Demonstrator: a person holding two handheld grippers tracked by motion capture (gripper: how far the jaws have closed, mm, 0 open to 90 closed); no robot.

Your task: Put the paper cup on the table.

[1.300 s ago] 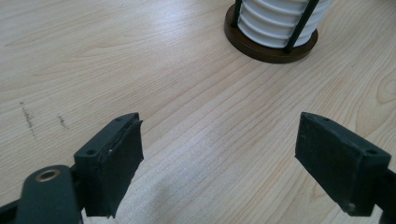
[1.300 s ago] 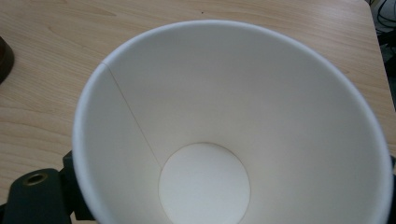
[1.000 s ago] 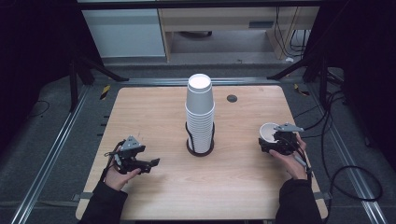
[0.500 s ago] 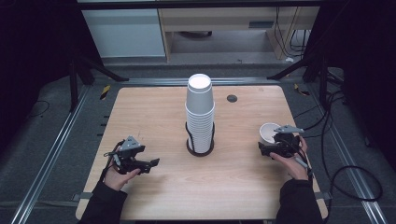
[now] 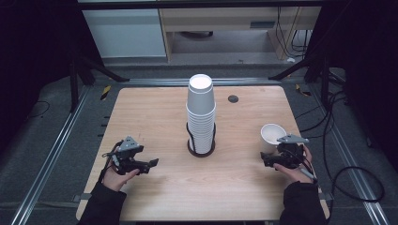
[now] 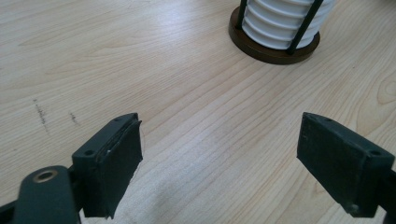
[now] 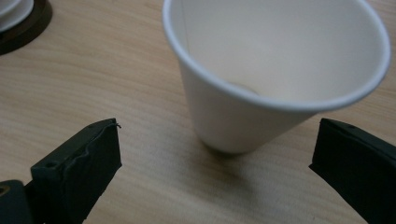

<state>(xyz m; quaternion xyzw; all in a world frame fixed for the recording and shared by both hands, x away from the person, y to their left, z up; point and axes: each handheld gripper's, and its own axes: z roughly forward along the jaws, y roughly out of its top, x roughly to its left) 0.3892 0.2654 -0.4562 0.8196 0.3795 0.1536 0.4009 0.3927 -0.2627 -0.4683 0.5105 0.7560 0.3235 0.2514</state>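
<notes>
At the near left of the worktop (image 5: 141,117) the left tongs (image 5: 149,165) rest low over bare wood, jaws spread wide with nothing between them, pointing toward the middle. In the centre stands the stack of paper cups (image 5: 201,112), upside down and nested, held in a dark wire holder with a round base (image 6: 274,46). Well to the right of it a single paper cup (image 5: 273,136) stands upright on the wood, mouth up and empty (its rim looks intact). The right tongs (image 5: 265,161) sit just near of it, jaws released on either side of the cup's lower wall without touching it. Judging by this, one cup stands set out and free; the rest of the stack remains to be dealt with.
</notes>
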